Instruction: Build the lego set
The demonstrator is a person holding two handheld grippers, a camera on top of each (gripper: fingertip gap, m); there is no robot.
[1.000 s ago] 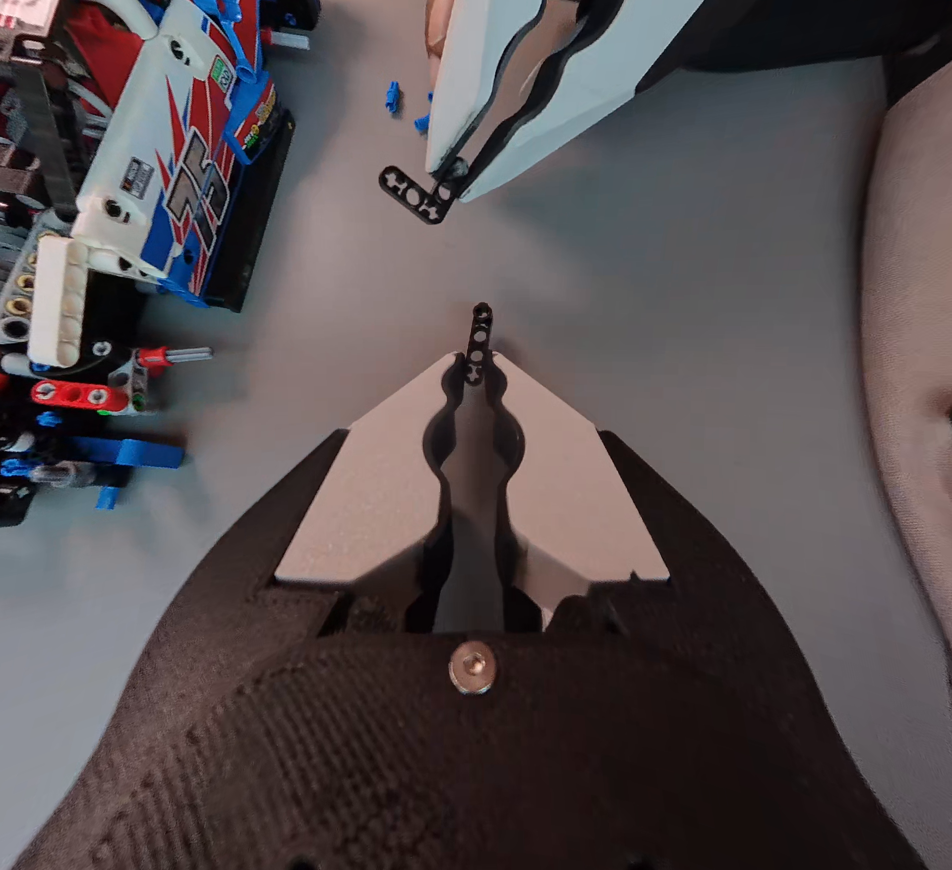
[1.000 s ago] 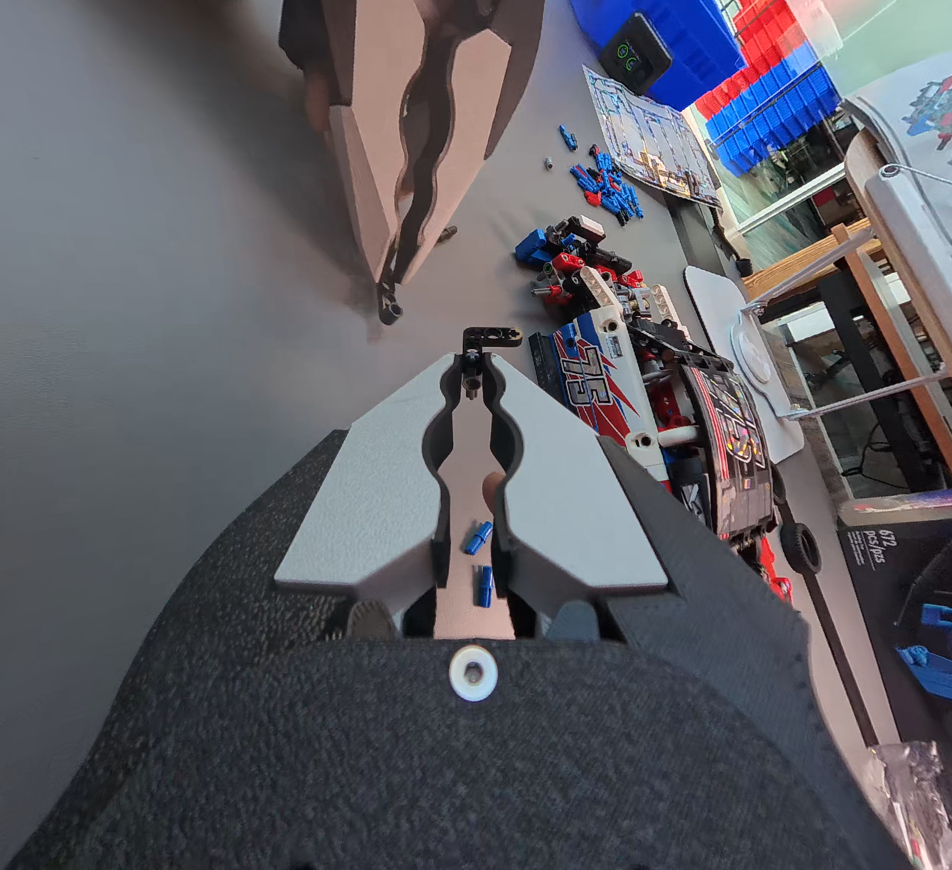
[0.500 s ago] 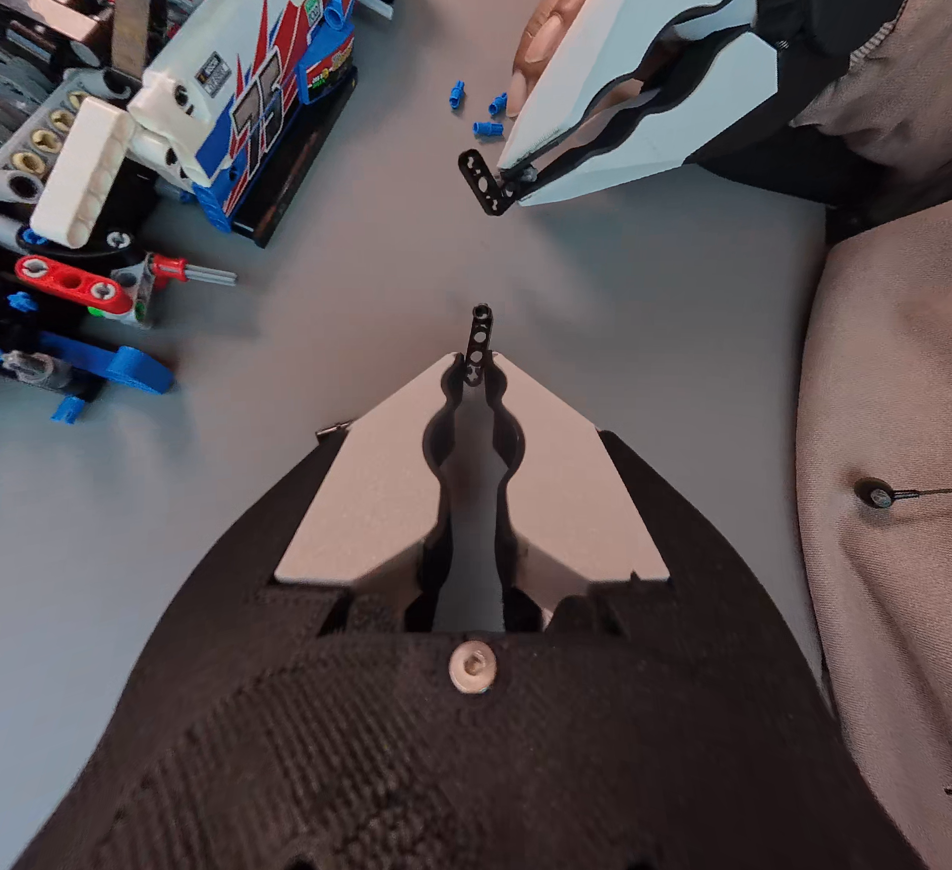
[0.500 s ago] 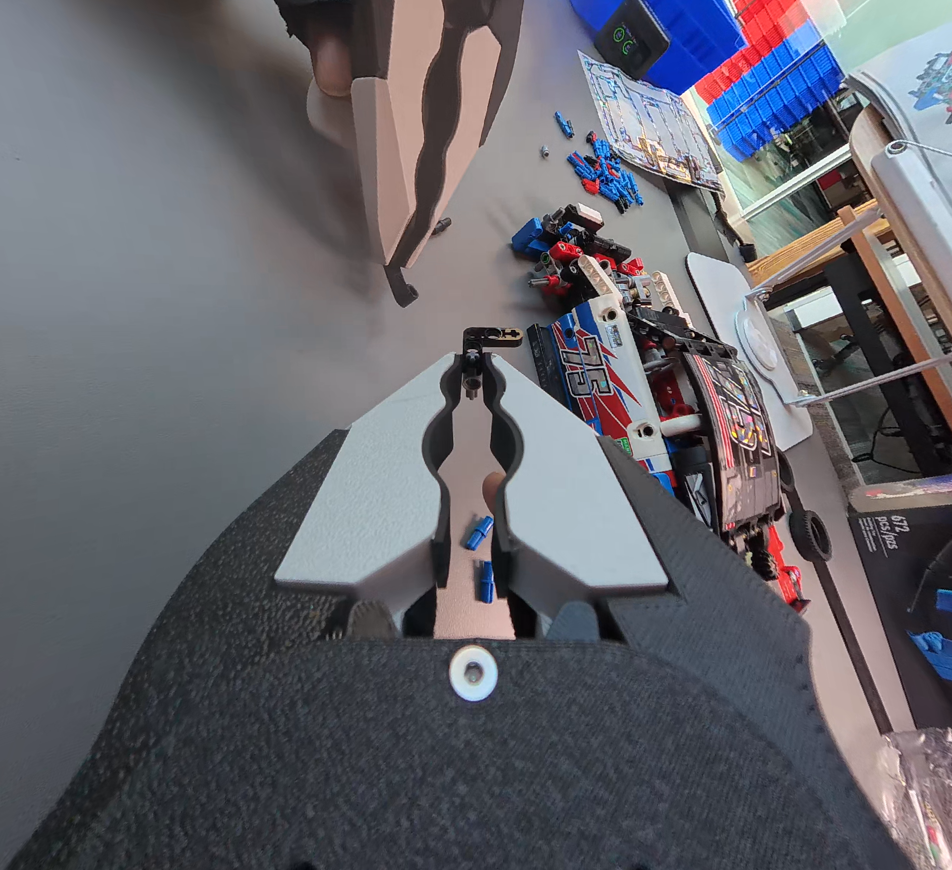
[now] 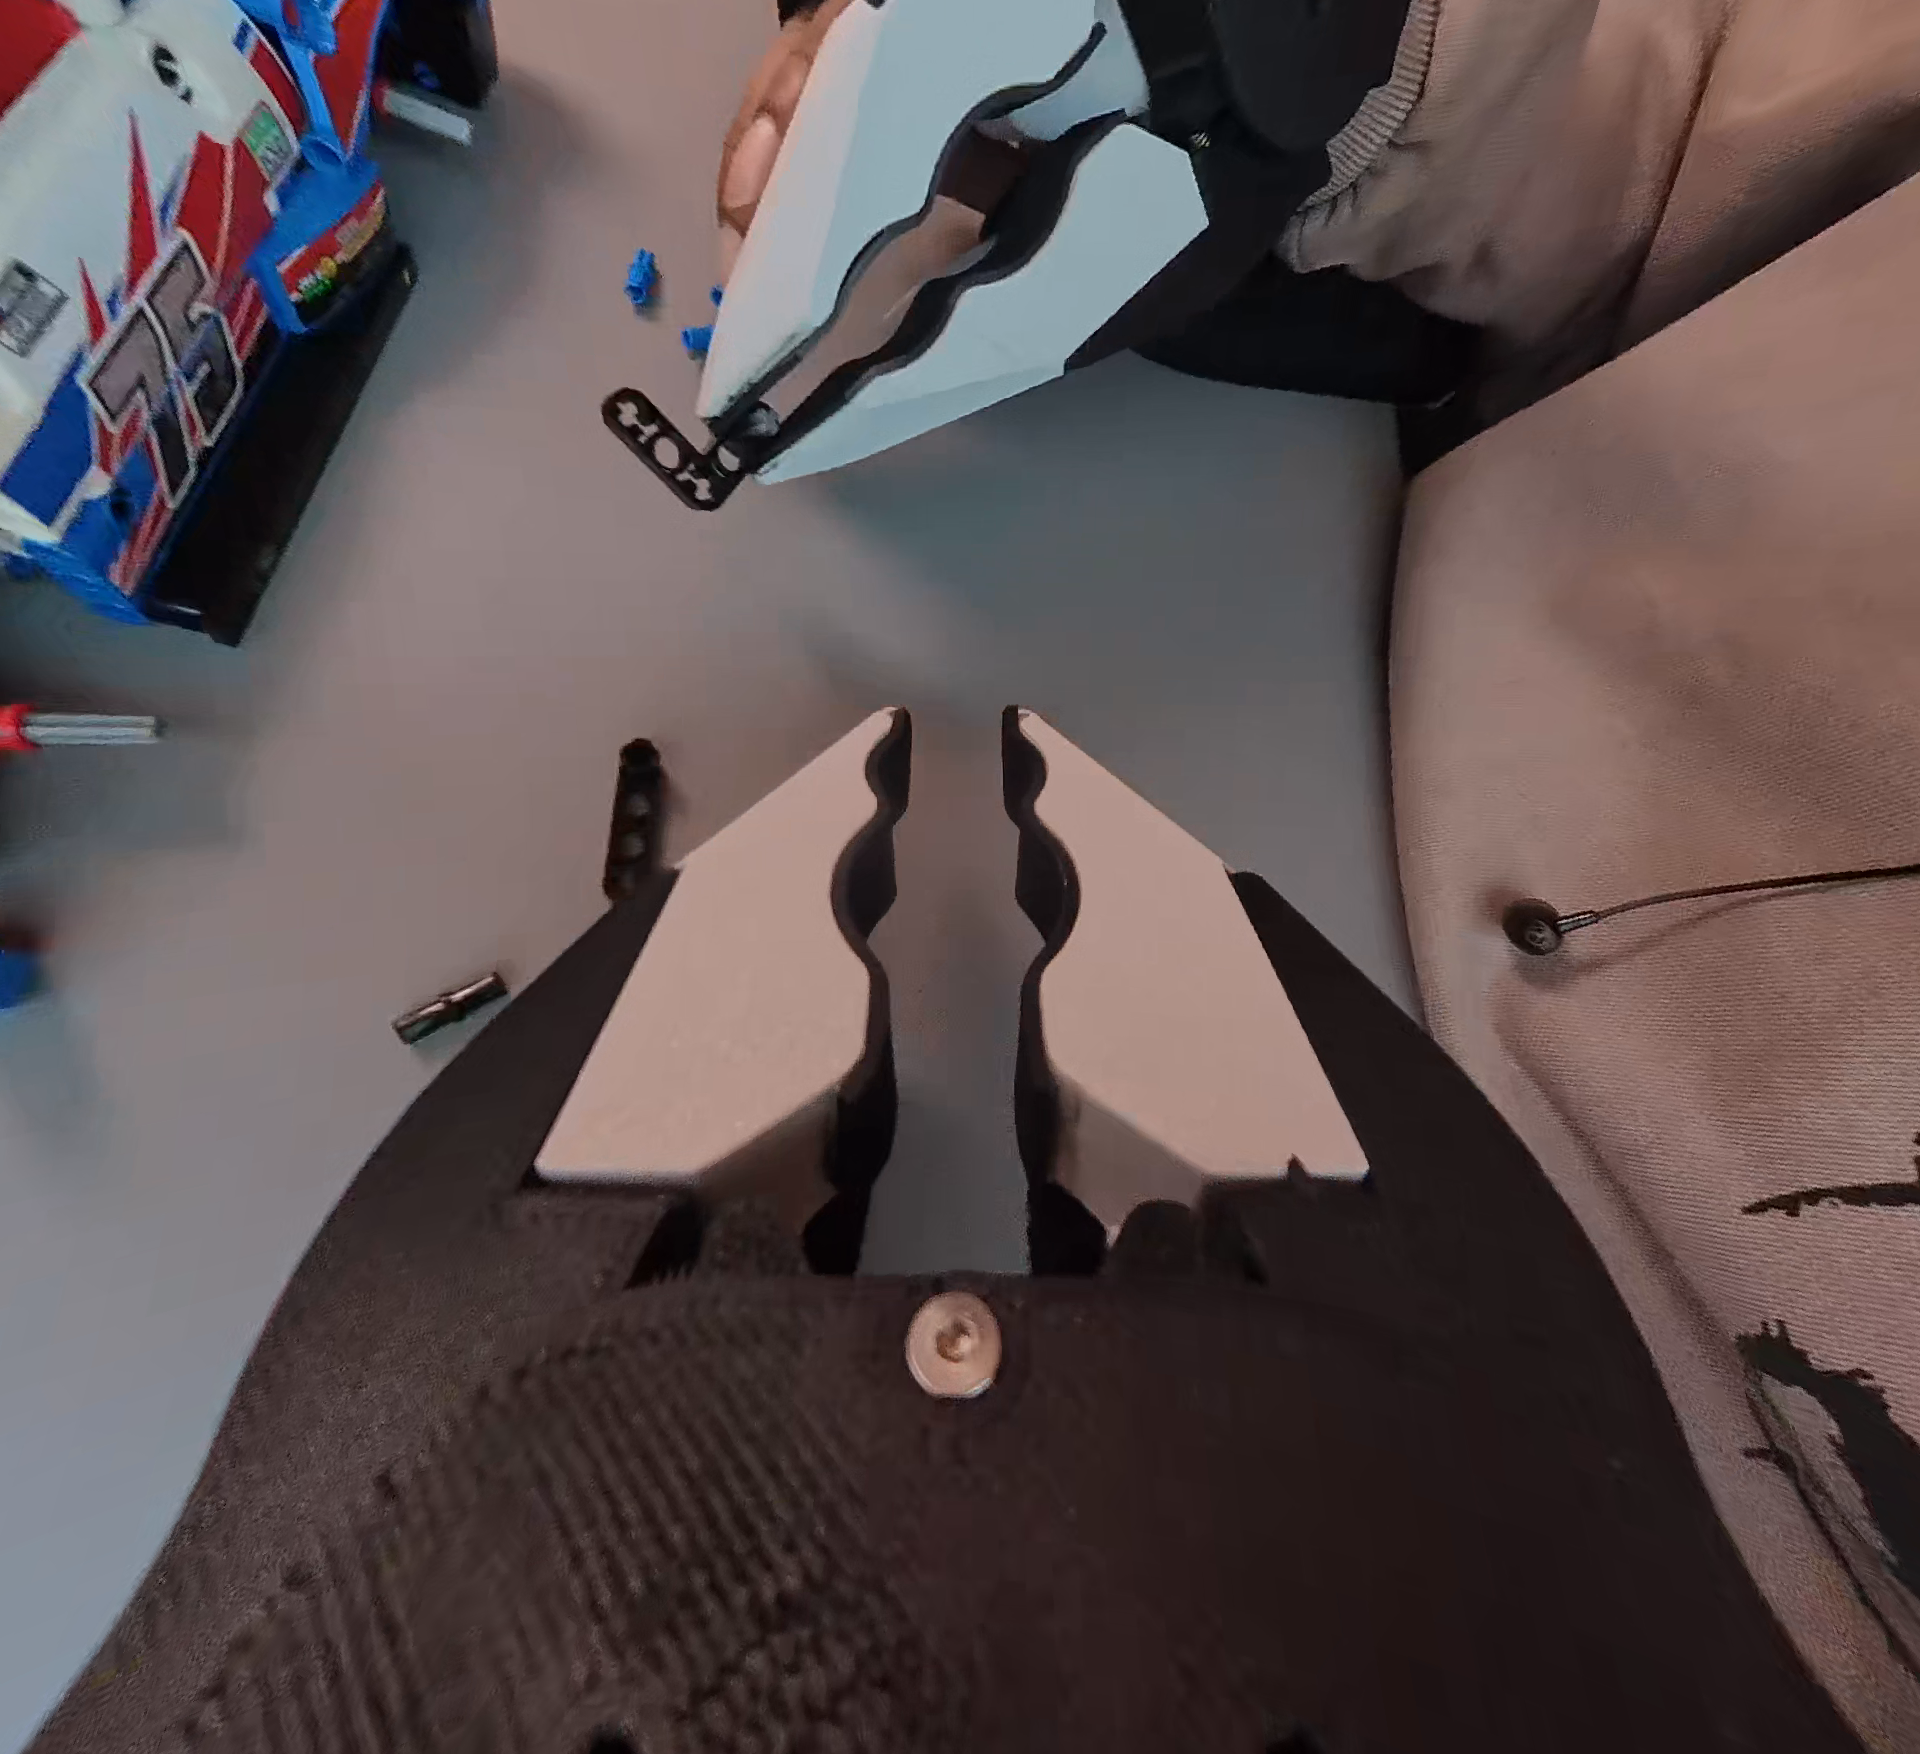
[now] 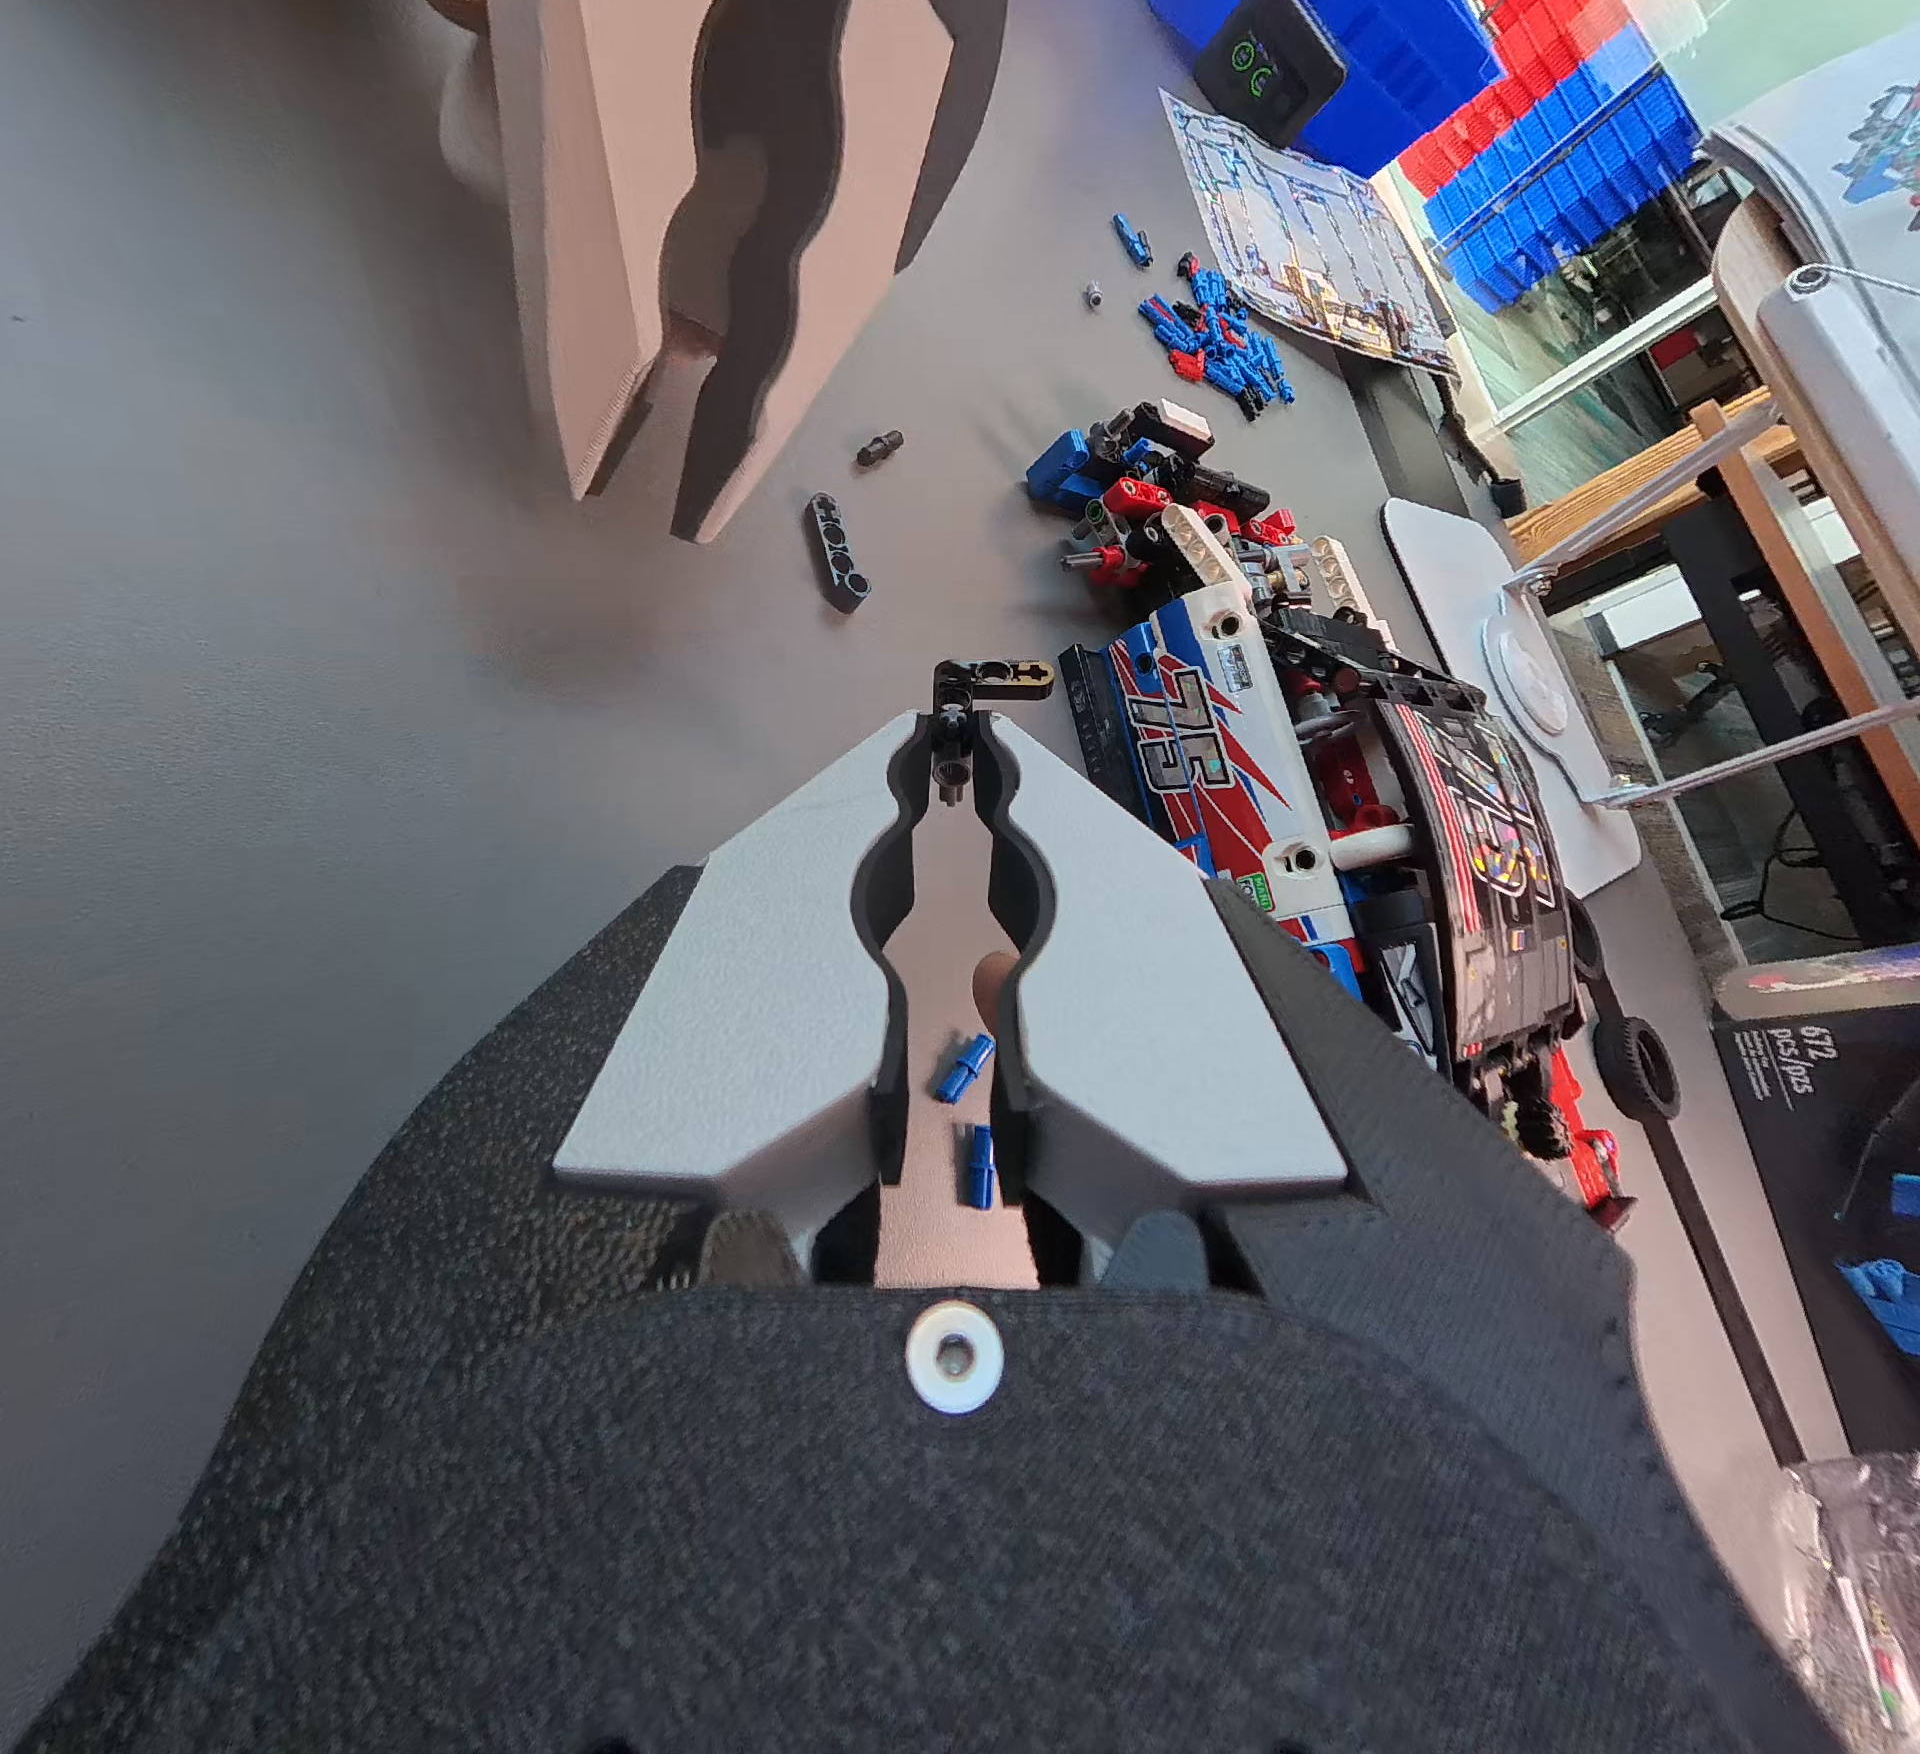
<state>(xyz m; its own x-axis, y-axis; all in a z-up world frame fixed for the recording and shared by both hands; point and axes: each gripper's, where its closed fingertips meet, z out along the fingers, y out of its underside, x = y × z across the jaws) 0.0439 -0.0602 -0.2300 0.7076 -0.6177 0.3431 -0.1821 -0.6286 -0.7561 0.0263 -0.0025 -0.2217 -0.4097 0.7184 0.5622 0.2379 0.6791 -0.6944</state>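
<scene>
Grey table (image 6: 260, 561), car model (image 6: 1299, 800) beside loose pins (image 6: 1216, 343)

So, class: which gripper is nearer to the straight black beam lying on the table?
Left. The left gripper hangs open right beside the straight black beam; the right gripper sits farther off, shut on an L-shaped black piece.

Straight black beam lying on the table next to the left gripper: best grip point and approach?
Judging by pose: the straight black beam lies flat on the table, holed face up, clear of the black pin. Come from above with the open left gripper, and close the fingers across the narrow width at mid-length, on the smooth long edges. Its ends are rounded and likelier to slip.
</scene>
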